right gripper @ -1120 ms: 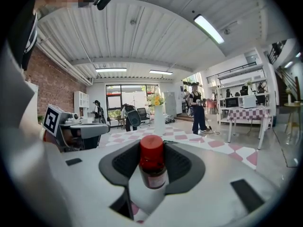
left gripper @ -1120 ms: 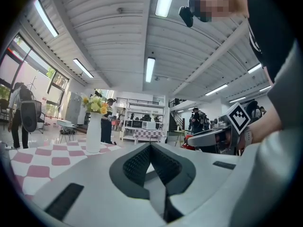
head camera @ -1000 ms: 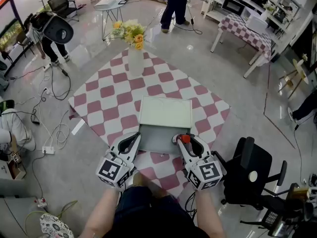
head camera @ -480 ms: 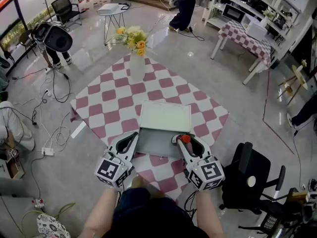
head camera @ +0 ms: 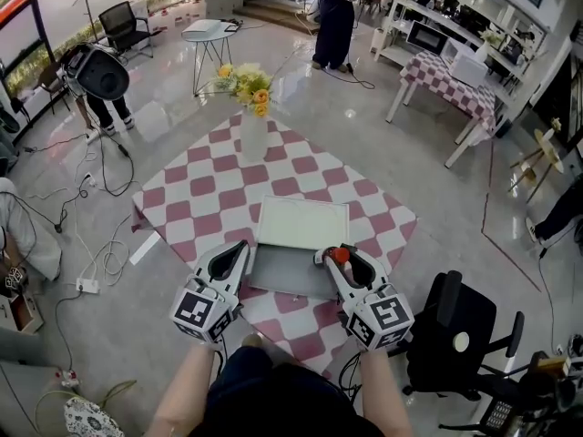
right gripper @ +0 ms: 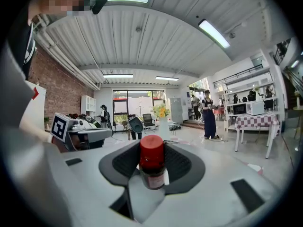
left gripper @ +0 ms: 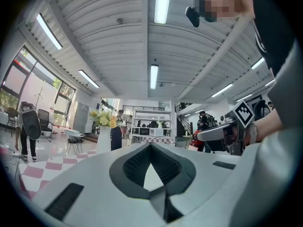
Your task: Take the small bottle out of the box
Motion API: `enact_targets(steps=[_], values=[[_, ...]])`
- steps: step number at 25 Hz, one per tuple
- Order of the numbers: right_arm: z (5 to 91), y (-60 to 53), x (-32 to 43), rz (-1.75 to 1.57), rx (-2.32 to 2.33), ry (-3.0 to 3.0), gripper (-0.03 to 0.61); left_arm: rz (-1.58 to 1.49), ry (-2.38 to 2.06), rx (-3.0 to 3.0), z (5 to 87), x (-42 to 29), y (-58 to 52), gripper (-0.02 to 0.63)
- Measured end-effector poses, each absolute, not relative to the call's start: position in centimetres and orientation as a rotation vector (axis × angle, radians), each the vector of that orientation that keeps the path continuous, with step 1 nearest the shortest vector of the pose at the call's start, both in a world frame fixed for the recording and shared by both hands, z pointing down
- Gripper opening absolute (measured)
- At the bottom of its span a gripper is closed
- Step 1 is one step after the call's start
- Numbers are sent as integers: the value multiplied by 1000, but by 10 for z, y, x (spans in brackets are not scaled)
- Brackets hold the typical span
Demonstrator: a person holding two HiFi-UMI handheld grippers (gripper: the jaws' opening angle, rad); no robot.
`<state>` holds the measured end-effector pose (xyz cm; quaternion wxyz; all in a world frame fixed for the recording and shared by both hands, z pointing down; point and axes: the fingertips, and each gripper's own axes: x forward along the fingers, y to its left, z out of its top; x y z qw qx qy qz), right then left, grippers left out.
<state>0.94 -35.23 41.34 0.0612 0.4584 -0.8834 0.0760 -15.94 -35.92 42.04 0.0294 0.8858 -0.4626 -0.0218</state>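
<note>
In my right gripper (head camera: pixel 333 260) (right gripper: pixel 152 150), which is shut on it, a small glass bottle (head camera: pixel 340 254) (right gripper: pixel 152 176) with a red cap stands upright between the pads. It hangs over the right edge of the open box. The box's grey tray (head camera: pixel 287 273) lies on the pink-and-white checked table (head camera: pixel 200 194), with its white lid (head camera: pixel 302 223) folded back behind it. My left gripper (head camera: pixel 237 251) (left gripper: pixel 151 145) hovers at the tray's left edge, its tips together and nothing held. Each gripper shows in the other's view.
A white vase of yellow flowers (head camera: pixel 250 126) stands at the table's far corner. A black office chair (head camera: pixel 460 321) is close on the right. Cables and a power strip (head camera: pixel 88 285) lie on the floor to the left. Another checked table (head camera: pixel 455 66) and people stand farther back.
Both grippers have lifted a little above the box, the bottle still in the right one. The table now looks slightly farther below.
</note>
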Motion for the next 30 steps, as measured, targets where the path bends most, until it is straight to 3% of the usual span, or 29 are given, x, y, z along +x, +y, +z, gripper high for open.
enact_targets(steps=[30], values=[[352,-357,21,139,1416,-2718,152,-141,-1458,2766,370,-154,-377,5]])
